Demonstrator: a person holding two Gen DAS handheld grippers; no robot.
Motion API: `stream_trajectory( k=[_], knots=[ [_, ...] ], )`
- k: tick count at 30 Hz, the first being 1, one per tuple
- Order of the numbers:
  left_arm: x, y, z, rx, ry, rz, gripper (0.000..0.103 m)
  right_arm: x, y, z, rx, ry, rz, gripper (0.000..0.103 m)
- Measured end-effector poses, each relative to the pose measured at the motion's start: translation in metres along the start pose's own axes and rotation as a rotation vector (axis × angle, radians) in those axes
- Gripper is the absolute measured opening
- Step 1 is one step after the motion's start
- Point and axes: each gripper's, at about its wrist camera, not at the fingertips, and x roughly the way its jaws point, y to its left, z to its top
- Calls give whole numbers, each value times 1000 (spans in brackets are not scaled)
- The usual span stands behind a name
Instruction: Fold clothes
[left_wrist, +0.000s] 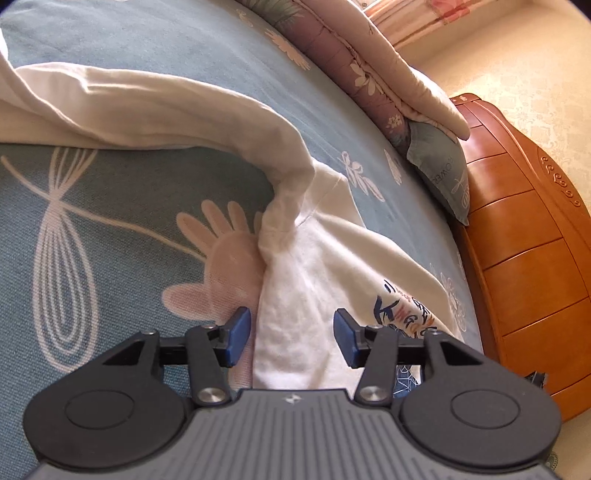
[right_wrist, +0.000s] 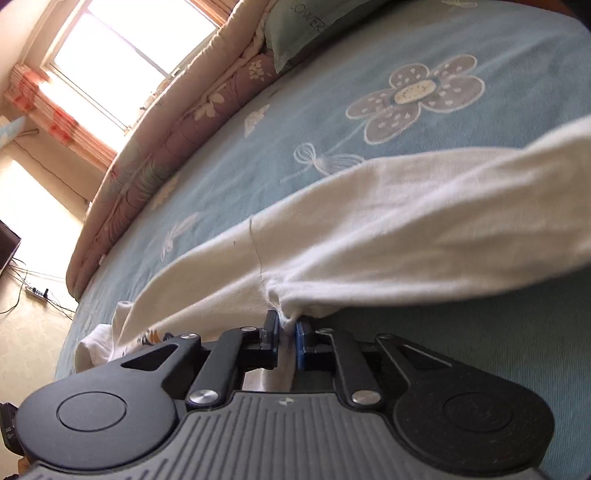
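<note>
Blue floral bedspread (left_wrist: 147, 55) under white shirt (left_wrist: 306, 266), left fingers (left_wrist: 238, 332) wide apart, right fingers (right_wrist: 272, 328) pinching shirt, sunlit window (right_wrist: 122, 55).

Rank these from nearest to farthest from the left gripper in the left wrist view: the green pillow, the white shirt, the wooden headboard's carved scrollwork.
From the left gripper:
1. White shirt, between its open fingers.
2. Green pillow, upper right, against the headboard.
3. Carved scrollwork, far right.

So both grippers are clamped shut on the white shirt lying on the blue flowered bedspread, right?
Not quite. Only the right gripper is clamped on the white shirt, as the right wrist view shows. In the left wrist view the left gripper has its jaws apart, with the shirt between them but not pinched. The blue flowered bedspread is right.
</note>
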Motion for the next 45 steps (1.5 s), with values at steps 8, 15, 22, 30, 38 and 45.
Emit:
stream_trajectory(
  k=[8, 15, 22, 30, 38, 45],
  knots=[
    [-3, -10, 1, 40, 2, 36, 49, 12, 18, 27, -132, 27, -107, 17],
    [-17, -72, -18, 355, -4, -20, 50, -43, 52, -21, -245, 11, -97, 52],
    [19, -88, -64, 606, 128, 44, 50, -24, 114, -104, -536, 196, -28, 69],
    [-43, -46, -74, 588, 109, 118, 53, -75, 94, -161, -746, 233, -170, 87],
    [-29, -105, -102, 795, 71, 120, 62, -71, 149, -184, -845, 193, -68, 88],
    [-34, -76, -121, 745, 107, 210, 66, -77, 133, -215, -844, 257, -110, 102]
  ],
)
